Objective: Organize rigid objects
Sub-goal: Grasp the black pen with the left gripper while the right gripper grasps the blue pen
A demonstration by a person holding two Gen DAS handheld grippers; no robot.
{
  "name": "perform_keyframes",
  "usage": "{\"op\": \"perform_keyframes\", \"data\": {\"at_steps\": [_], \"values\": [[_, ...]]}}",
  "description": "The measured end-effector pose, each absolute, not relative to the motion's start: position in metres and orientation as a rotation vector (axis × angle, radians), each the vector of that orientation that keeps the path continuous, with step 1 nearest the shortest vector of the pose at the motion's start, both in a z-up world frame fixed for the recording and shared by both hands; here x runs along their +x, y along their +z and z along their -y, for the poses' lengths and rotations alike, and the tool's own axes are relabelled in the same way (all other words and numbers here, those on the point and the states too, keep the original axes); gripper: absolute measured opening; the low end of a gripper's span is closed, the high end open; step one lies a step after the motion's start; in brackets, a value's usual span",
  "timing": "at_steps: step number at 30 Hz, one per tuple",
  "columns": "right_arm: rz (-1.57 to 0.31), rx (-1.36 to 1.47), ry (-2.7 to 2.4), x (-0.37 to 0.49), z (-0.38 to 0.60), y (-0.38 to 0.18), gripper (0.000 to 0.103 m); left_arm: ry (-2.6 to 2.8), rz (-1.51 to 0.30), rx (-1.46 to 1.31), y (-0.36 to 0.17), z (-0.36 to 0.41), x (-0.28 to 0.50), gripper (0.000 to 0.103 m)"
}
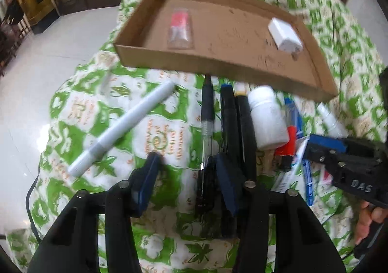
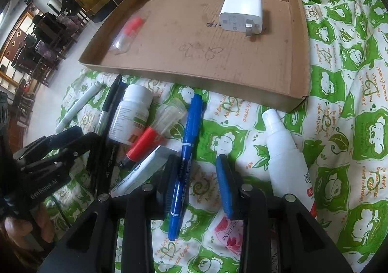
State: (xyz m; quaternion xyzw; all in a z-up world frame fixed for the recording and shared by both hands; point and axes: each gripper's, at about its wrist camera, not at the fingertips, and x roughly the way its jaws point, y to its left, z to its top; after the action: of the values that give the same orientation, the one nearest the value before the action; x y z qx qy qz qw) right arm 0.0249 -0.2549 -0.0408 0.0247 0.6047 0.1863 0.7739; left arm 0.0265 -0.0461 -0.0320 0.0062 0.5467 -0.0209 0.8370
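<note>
Straddling a clear-barrelled pen (image 1: 206, 125), the left claw (image 1: 186, 171) stands with its pads apart, neither visibly pressing the barrel; just beside its right pad lie two black markers (image 1: 238, 127). The right claw (image 2: 197, 176) likewise stands apart over a blue marker (image 2: 185, 159), whose barrel lies close against the left pad with a clear gap to the right one. Beyond both claws sits the cardboard tray (image 2: 194, 76), holding a white charger (image 2: 242, 14) and a small clear packet (image 2: 127, 35). Right of the right claw lies a white spray bottle (image 2: 283, 147) on the green-printed cloth (image 2: 339, 79). Both pens appear light, stiff and smooth, apt to roll; mid-barrel is the soundest hold.
</note>
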Motion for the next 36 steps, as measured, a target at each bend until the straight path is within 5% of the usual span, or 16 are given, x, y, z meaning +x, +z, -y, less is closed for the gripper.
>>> {"op": "perform_keyframes", "data": {"at_steps": [5,8,11,19,36], "values": [[-1.302,0.018,0.397,0.026,0.245,-0.043,0.028,-0.021,-1.121,0.087,-0.035,0.06,0.032,0.032],[-1.283,-0.002,0.406,0.028,0.241,-0.041,0.012,-0.011,-1.098,0.098,-0.033,0.061,0.032,0.019],[-1.292,0.031,0.407,0.031,0.243,-0.041,0.011,-0.015,-1.099,0.065,-0.028,0.052,0.028,0.014],[-1.367,0.168,0.409,0.029,0.26,-0.048,0.01,-0.088,-1.224,-0.164,-0.032,0.021,0.018,0.012],[-1.347,0.136,0.414,0.032,0.256,-0.048,0.01,-0.055,-1.18,-0.06,-0.034,0.048,0.023,0.011]]}}
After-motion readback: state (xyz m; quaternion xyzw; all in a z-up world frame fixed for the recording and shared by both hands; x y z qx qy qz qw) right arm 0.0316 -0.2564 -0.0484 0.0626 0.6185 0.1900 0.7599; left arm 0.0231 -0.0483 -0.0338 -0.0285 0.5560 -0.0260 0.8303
